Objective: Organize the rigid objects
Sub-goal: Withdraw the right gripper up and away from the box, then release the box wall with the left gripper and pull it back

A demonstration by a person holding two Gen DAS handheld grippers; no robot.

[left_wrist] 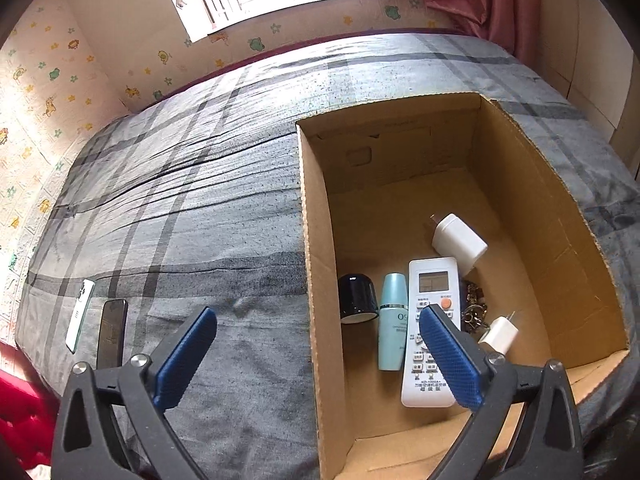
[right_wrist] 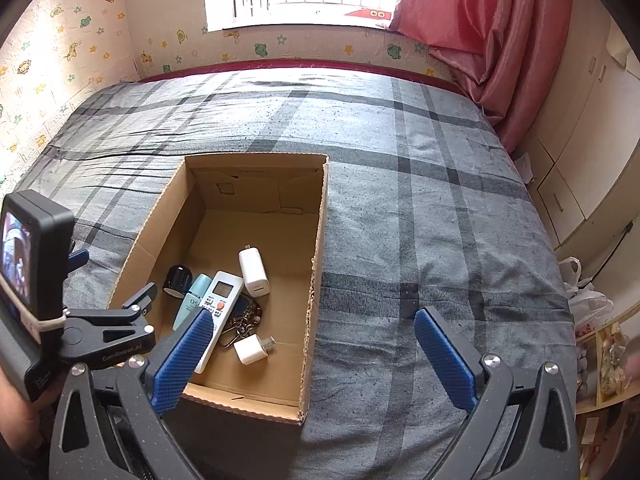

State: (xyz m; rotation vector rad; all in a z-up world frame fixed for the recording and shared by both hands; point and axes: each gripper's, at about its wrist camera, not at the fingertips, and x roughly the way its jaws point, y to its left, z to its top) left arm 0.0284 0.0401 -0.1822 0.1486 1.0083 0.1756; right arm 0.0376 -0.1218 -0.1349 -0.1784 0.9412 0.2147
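Phones [left_wrist: 98,326], two of them, are lying on the bed [left_wrist: 224,184] beyond my left-hand jaws, so I am keeping both grippers' jaws wide and empty, aiming to straddle one squarely before boxing it.

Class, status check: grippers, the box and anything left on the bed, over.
Left gripper open, empty; right gripper open, empty. Cardboard box holds remote, bottle, two chargers. Two phones outside on bed.
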